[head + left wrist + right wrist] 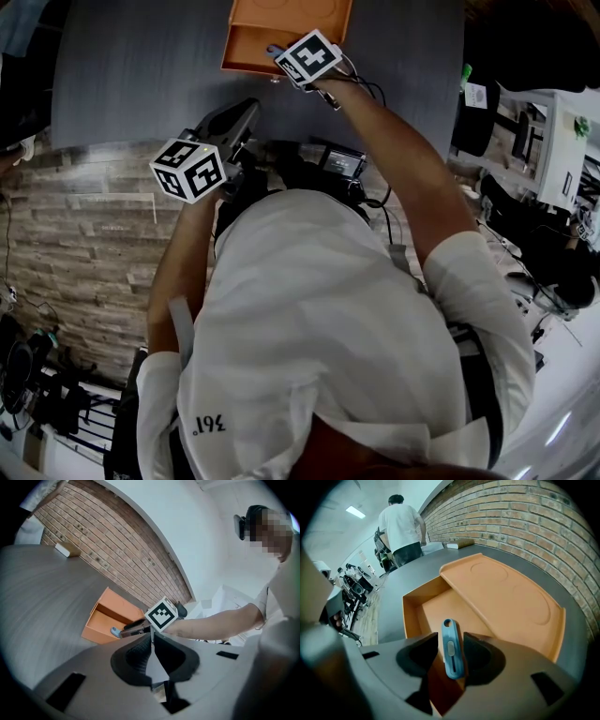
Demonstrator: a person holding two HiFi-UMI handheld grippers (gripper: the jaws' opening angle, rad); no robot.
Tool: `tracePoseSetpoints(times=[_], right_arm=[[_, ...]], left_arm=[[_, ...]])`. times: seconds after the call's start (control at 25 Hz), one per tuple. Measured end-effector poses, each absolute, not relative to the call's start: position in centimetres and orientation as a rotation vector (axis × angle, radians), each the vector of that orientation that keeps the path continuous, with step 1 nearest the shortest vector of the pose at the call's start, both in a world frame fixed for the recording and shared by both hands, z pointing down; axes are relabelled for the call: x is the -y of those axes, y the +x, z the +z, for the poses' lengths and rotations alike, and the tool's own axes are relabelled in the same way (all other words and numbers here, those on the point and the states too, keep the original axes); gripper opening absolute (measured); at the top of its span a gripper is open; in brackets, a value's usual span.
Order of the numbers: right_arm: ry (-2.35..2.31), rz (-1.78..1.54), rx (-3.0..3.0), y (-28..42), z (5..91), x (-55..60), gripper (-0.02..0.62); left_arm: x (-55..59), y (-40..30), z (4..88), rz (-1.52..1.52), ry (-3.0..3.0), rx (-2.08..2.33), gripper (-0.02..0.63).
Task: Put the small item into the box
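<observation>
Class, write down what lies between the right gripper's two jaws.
A small blue item stands between the jaws of the right gripper, above the orange box; the right gripper view shows it.

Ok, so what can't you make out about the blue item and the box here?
Right gripper view: the right claw blocks the box floor below the blue item; its height there is unclear.
Head view: the claw hides the item; the top edge cuts off the box.
Left gripper view: item too small.

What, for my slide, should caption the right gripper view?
Right gripper, jaws apart, blue small item between them over the open orange box.
</observation>
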State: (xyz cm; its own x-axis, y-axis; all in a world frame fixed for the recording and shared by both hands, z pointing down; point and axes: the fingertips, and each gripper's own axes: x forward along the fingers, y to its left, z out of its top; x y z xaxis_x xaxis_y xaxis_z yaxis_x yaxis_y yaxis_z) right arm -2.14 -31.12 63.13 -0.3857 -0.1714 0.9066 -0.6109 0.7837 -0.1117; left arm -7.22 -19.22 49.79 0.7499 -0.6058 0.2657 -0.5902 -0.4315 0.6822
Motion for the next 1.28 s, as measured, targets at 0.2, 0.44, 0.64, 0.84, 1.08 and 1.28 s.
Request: tracePoseSetpoints(times=[0.2, 0.44, 0.64, 0.84, 1.08, 1.28], right_arm=[[0.644, 0.548, 1.975, -1.5, 61.9, 31.4, 0.186], [0.706, 0.566, 2.023, -0.6, 60.0, 31.1, 0.192], [0.759, 0.544, 2.087, 0.1, 57.7, 30.9, 0.192], [0.834, 0.572, 2.177, 0.3, 54.5, 31.2, 0.178], [0.922, 0.566, 2.303, 0.3, 49.2, 30.2, 0.032], [0.97, 0.622, 2.388, 0.5, 46.4, 29.4, 0.015]], left_arm=[[19.3, -7.1, 49.4, -0.039, 2.146, 0.887, 0.028], [19.4, -7.6, 48.6, -0.085, 2.142, 0.892, 0.028], [19.8, -8.2, 47.3, -0.131, 2.148, 0.9, 0.028], [20.4, -9.6, 45.3, -0.201, 2.159, 0.923, 0.028], [20.3, -10.3, 42.4, -0.25, 2.197, 0.93, 0.028], [20.1, -10.0, 40.8, -0.282, 2.212, 0.911, 0.028]])
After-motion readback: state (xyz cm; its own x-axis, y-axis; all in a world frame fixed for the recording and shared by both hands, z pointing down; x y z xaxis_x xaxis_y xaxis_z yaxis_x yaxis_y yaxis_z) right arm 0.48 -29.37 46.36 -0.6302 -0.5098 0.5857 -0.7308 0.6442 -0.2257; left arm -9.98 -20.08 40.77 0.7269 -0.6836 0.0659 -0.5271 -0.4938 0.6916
